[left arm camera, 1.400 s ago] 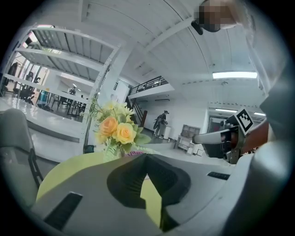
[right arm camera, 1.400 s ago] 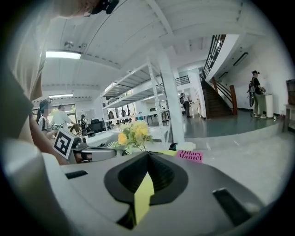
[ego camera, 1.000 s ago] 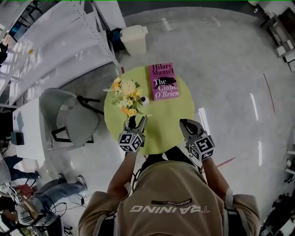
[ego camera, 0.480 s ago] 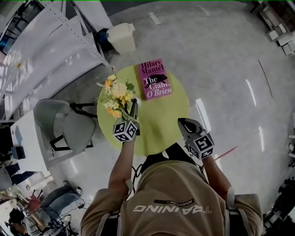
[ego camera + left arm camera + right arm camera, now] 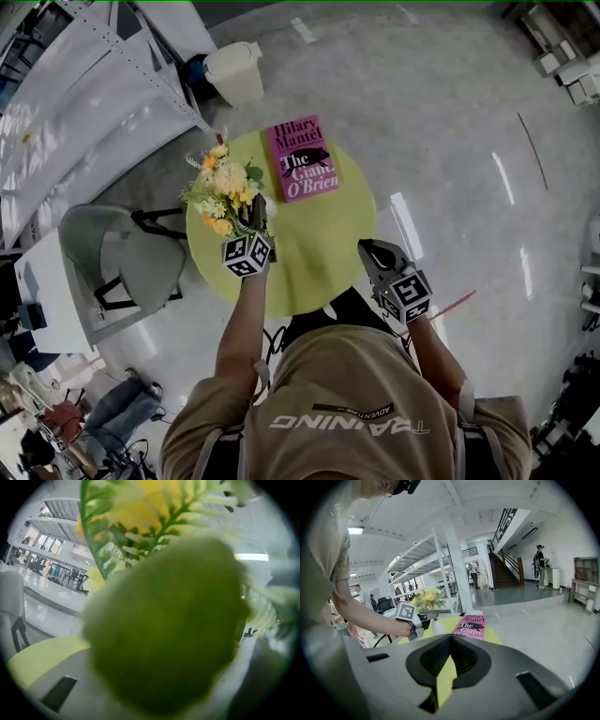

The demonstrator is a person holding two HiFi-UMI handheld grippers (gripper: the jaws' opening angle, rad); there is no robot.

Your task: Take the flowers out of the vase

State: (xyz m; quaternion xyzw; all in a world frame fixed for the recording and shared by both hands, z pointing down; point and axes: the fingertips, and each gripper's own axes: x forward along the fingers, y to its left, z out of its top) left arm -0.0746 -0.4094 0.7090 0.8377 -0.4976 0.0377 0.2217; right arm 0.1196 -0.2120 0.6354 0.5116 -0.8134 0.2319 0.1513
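Observation:
A bouquet of yellow and white flowers (image 5: 221, 183) stands in a small white vase (image 5: 269, 208) on the left side of a round yellow-green table (image 5: 323, 246). My left gripper (image 5: 254, 214) reaches into the base of the bouquet, its jaws closing, drawn narrow on the stems just above the vase (image 5: 437, 626). In the left gripper view a blurred green leaf (image 5: 164, 625) covers the jaws, with yellow flowers (image 5: 140, 508) above. My right gripper (image 5: 374, 251) hovers over the table's right edge, shut and holding nothing; its jaws meet at the tips (image 5: 451, 636).
A pink book (image 5: 302, 159) lies at the table's far side. A grey chair (image 5: 117, 258) stands left of the table, a white bin (image 5: 234, 73) beyond it, and white shelving (image 5: 84, 103) at far left. People stand in the distance (image 5: 540, 562).
My left gripper has moved forward and left into the bouquet's base, and its jaws have gone from wide apart to narrow. The right gripper has hardly shifted.

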